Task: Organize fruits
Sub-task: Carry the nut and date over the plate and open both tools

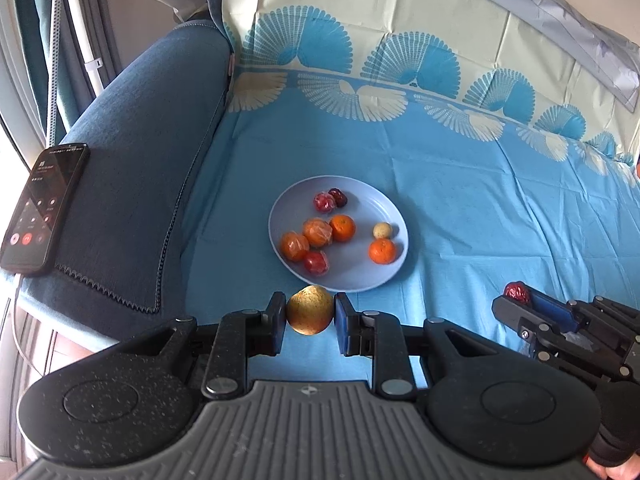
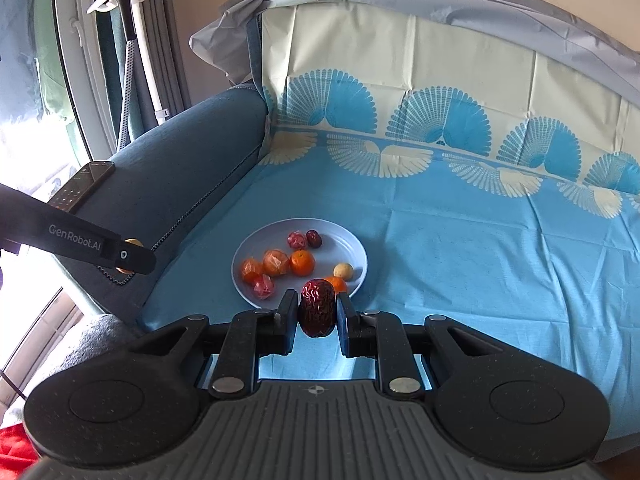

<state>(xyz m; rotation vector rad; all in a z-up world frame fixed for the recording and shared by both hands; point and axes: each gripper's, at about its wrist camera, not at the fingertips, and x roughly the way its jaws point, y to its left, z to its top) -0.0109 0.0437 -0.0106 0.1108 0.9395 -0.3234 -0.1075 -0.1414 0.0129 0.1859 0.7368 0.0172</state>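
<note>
Pinching a small yellow-brown fruit (image 1: 310, 310), the left gripper (image 1: 310, 322) has its two fingers (image 1: 276, 320) pressed on the fruit's sides. That fruit hangs just in front of the near rim of the plate (image 1: 372, 208). Off to the plate's near right side, the right gripper (image 2: 318, 316) squeezes a wrinkly dark red date (image 2: 317, 307) between its own two pads. From the right camera, the date sits right in front of the plate's near rim and hides part of one orange.

Pale blue and round, the plate lies flat on a blue cloth (image 1: 460, 184). On the plate's left part, three small oranges (image 1: 317, 232) sit close together, and two of them look wrapped in shiny film. A red wrapped fruit (image 1: 316, 263) touches them on the near side. Toward the plate's far rim, one more red wrapped fruit (image 1: 324, 202) sits beside a dark red date. On the plate's right part, a little pale round fruit (image 1: 382, 231) sits just behind another orange (image 1: 382, 251).

Left of the plate is a dark blue sofa arm (image 1: 132, 184), and a black phone (image 1: 42, 208) with a lit screen lies on it. Behind the plate, the cloth climbs up the sofa back, with big blue and cream fan shapes (image 1: 412, 60) on it.
</note>
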